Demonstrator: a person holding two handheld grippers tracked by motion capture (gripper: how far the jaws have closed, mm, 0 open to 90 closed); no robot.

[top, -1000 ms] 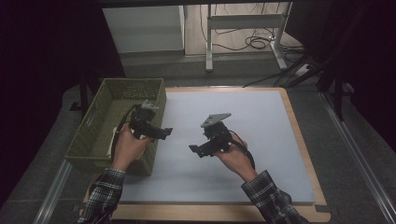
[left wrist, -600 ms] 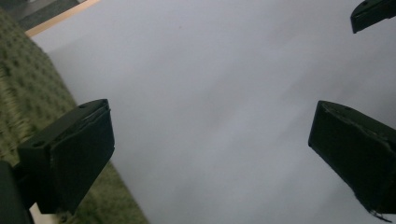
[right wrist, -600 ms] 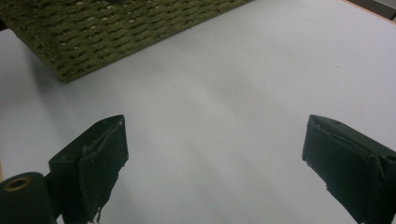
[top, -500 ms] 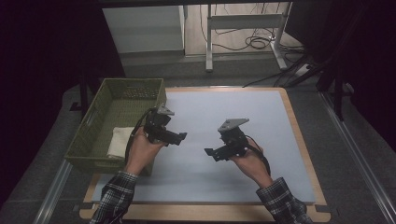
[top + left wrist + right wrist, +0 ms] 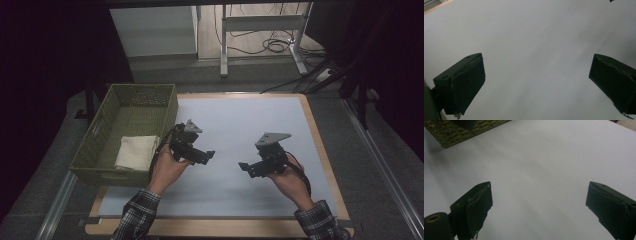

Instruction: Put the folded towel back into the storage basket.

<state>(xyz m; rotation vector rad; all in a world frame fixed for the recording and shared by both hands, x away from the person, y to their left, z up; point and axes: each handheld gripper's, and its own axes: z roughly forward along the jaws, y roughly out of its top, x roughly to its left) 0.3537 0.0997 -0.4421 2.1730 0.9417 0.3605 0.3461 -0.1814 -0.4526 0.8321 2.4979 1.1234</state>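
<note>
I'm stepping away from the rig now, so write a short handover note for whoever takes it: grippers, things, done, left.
Left gripper: open, empty, held above the mat, just right of the basket.
Right gripper: open, empty, above the mat's middle, facing the left one.
Cloth: folded, lying inside the basket at its near end.
Done: the cloth sits in the basket.
Left: nothing lies on the mat that I can see; probably just set the grippers down, or fetch the next item.
</note>
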